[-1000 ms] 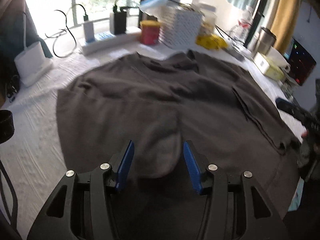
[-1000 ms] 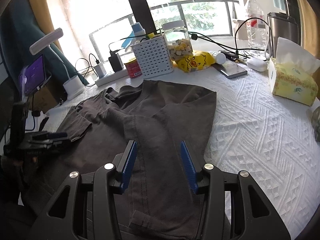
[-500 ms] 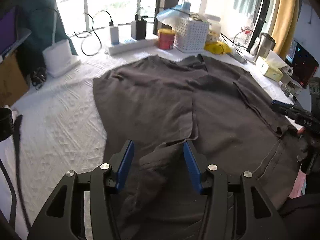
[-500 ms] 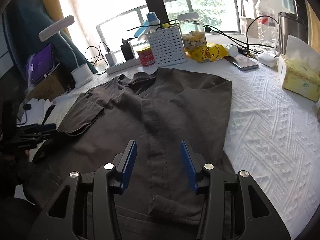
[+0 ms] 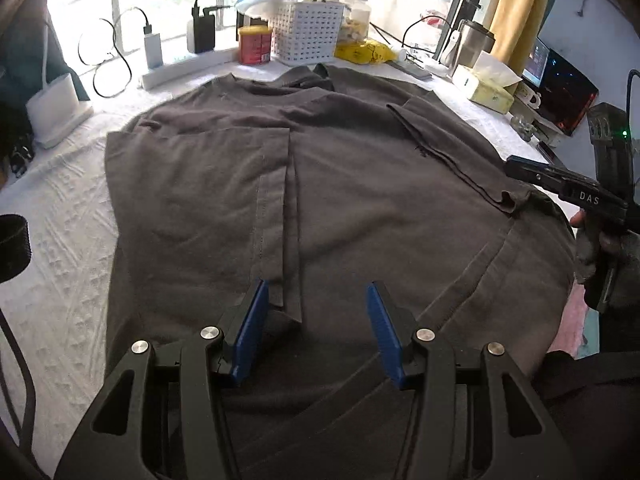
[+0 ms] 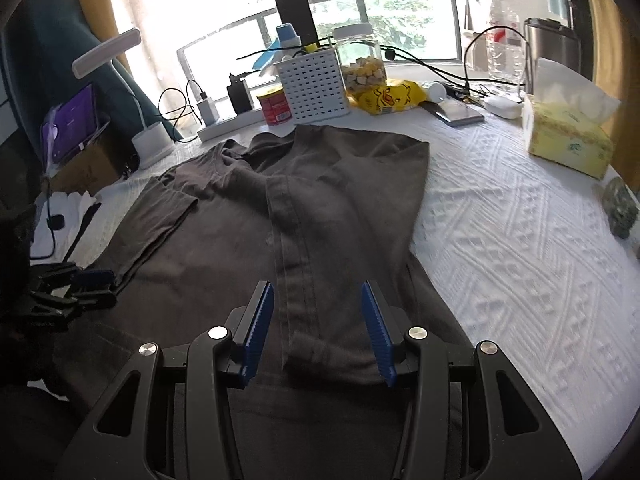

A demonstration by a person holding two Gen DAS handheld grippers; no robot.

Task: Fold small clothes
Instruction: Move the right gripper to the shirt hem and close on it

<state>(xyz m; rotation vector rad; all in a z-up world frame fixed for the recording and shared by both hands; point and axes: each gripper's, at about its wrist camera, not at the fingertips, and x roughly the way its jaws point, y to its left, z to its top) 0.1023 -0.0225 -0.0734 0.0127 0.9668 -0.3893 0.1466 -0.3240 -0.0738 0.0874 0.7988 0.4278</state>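
The left gripper point(image 5: 316, 330) stands with its blue pads parted and nothing clamped between them; it hangs over the near hem of the dark grey T-shirt point(image 5: 340, 184), with the folded-in left sleeve edge point(image 5: 280, 216) running up from its left pad. The right gripper point(image 6: 318, 330) is likewise parted and empty, poised above the hemmed edge of the right side panel point(image 6: 344, 200), which lies turned in over the body of the garment. The T-shirt lies spread flat on the white textured tablecloth point(image 6: 520, 240), collar toward the window, hem toward the person. Both side panels appear to be folded inward already, so the step in hand is judged to be the lengthwise fold: bottom hem up toward the collar. The next move calls for lowering each gripper to the hem, closing the pads on all cloth layers at matching points, then lifting and carrying the hem forward evenly so the side folds do not slip open. Beyond the collar stand a white perforated basket point(image 6: 314, 84), a red can point(image 6: 274, 104) and a tissue box point(image 6: 568, 136); the carried hem should stop short of these.
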